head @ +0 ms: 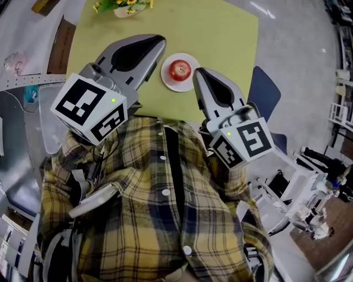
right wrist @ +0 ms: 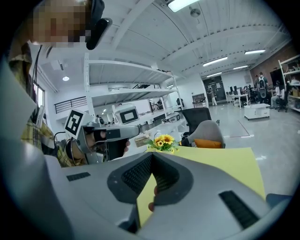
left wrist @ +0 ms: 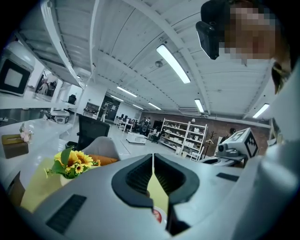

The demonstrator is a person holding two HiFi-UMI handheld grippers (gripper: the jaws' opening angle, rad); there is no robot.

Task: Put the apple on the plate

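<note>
A red apple [head: 180, 69] rests on a small white plate [head: 167, 81] near the front edge of the yellow-green table [head: 220, 33]. My left gripper [head: 160, 39] hovers just left of the plate, its jaws shut with nothing between them. My right gripper [head: 197, 73] sits close to the plate's right rim, also shut and empty. In the left gripper view a red sliver of the apple [left wrist: 157, 216] shows below the closed left gripper [left wrist: 153, 155]. In the right gripper view the right gripper [right wrist: 152, 155] is closed, and a bit of the apple [right wrist: 151, 206] peeks through.
A pot of yellow flowers [head: 124, 5] stands at the table's far edge. A blue chair [head: 265, 88] is at the table's right side. The person's plaid shirt [head: 154, 209] fills the lower head view. Shelves and desks lie beyond.
</note>
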